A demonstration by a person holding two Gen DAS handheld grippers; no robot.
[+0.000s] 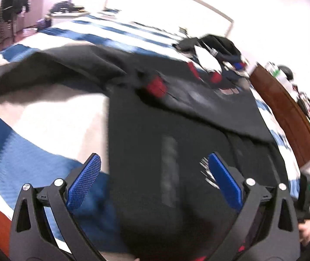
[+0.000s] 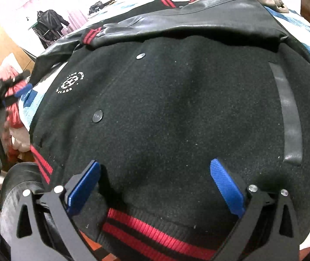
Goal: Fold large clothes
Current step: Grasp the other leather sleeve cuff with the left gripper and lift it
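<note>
A black varsity jacket with red-striped ribbing and leather sleeves lies spread on a blue-and-white striped bed cover. One leather sleeve is folded across its upper part. The hem ribbing lies near the front edge. My right gripper is open, its blue pads on either side of the jacket's lower body just above the hem. My left gripper is open over the jacket body, holding nothing. The other sleeve stretches out to the left in the blurred left wrist view.
A pile of other clothes lies at the far end of the bed. A wooden bed frame runs along the right. Dark clothes hang on a rack in the background. More garments hang off the bed's left side.
</note>
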